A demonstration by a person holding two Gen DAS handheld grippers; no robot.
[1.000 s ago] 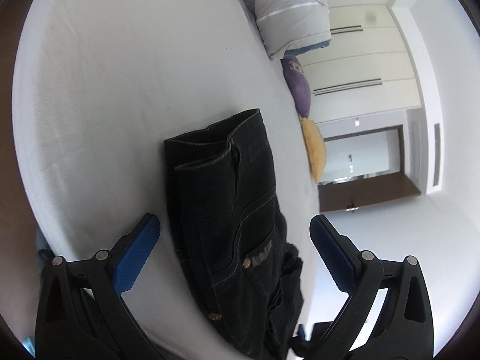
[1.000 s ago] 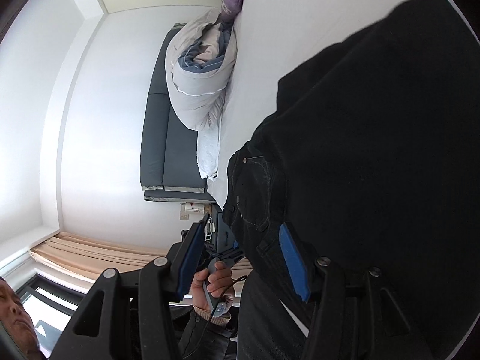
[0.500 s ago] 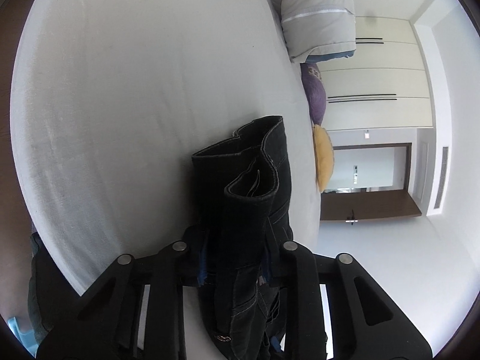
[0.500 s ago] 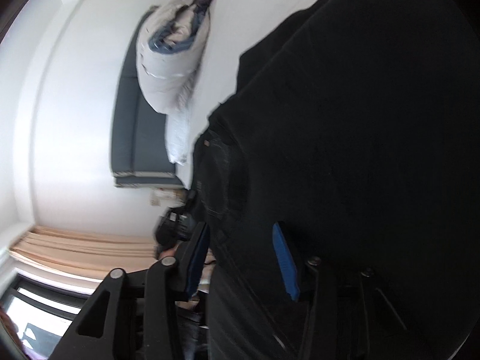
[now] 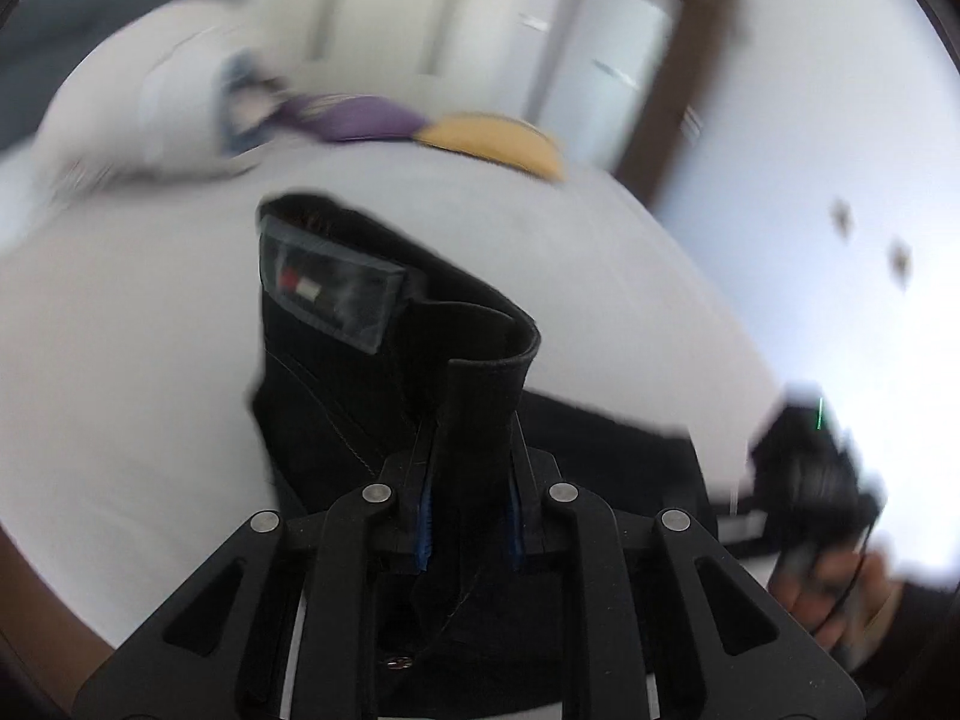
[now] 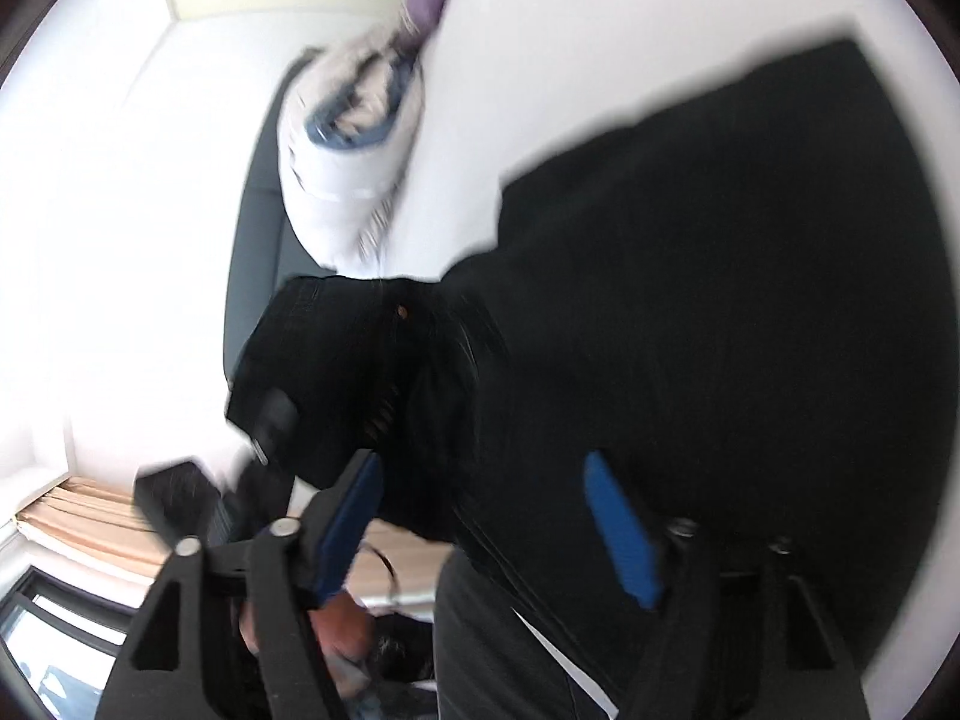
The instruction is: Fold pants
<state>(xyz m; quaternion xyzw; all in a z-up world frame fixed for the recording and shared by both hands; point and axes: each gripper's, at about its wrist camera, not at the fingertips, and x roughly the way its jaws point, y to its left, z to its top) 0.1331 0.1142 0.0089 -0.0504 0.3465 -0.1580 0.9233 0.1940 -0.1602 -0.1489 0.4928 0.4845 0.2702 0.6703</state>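
Black pants (image 5: pixel 372 372) lie on a white bed (image 5: pixel 120 360). My left gripper (image 5: pixel 468 522) is shut on the waistband, which stands up between the blue pads (image 5: pixel 425 525), with a grey brand label (image 5: pixel 330 288) behind it. In the right wrist view the pants (image 6: pixel 720 300) fill the right half, spread over the bed (image 6: pixel 540 48). My right gripper (image 6: pixel 492 510) is open, its blue pads (image 6: pixel 621 528) wide apart over the edge of the cloth; I cannot tell whether they touch it. The other gripper and hand show at the right edge of the left wrist view (image 5: pixel 816 480).
A rolled white duvet (image 6: pixel 348 138), a purple pillow (image 5: pixel 360 120) and a yellow pillow (image 5: pixel 498 141) lie at the head of the bed. A dark grey headboard (image 6: pixel 252 240) stands behind them. A door (image 5: pixel 612 60) and wardrobes are beyond.
My left gripper closed on the pants' waistband and has swung round with it, lifting the cloth. My right gripper stays open by the pants. Both views are now motion-blurred.
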